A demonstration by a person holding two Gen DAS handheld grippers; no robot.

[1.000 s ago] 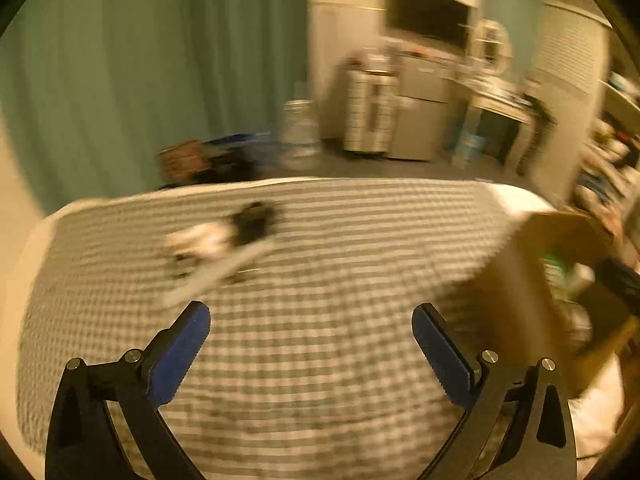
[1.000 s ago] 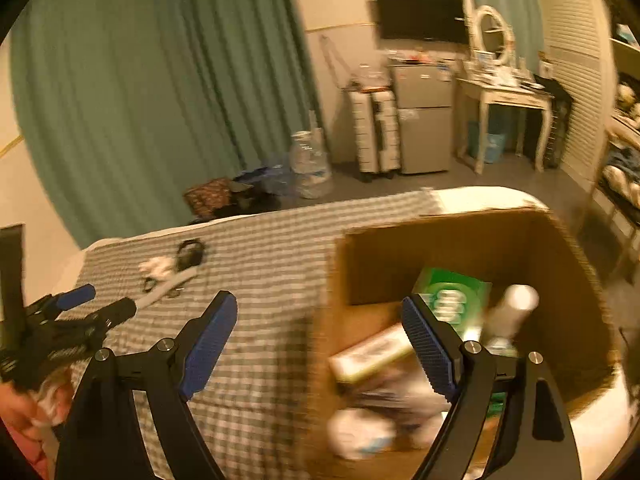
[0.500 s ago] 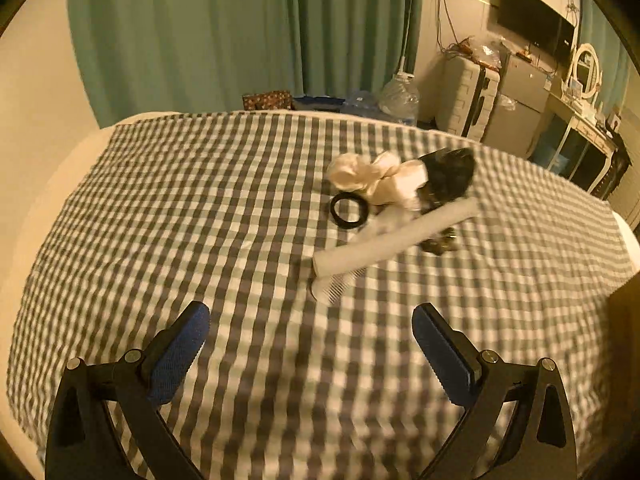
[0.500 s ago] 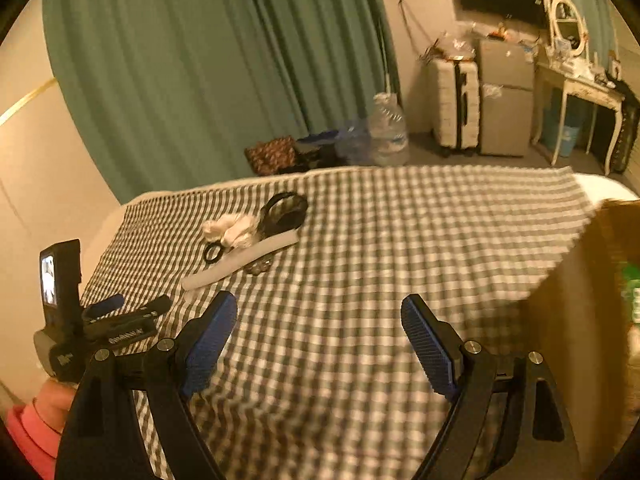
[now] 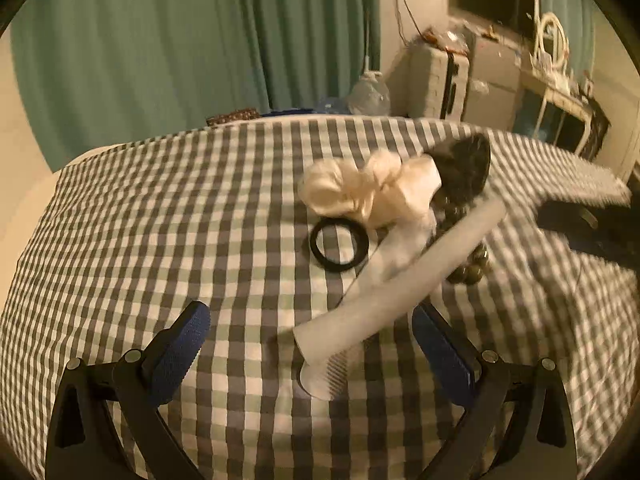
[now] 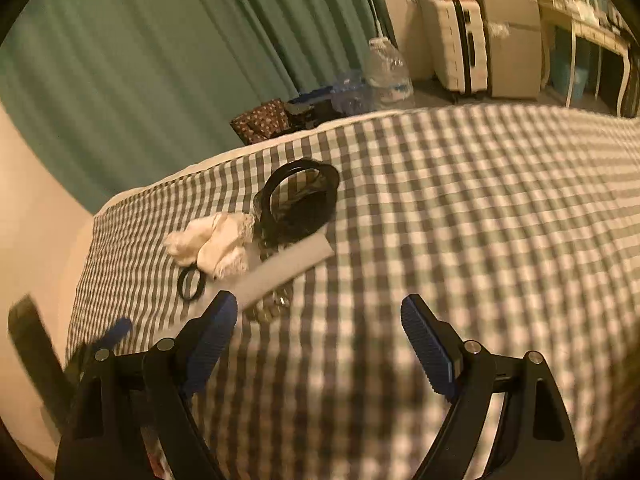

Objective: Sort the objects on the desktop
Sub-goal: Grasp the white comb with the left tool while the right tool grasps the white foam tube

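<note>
both claws are spread wide and hold nothing. the left claw hovers over the near end of a white comb lying on the checked bench, beside a black hair tie, cream scrunchie and black headband. the right claw hangs nearby.

Green curtains, white suitcase, checked bedspread in dim light
</note>
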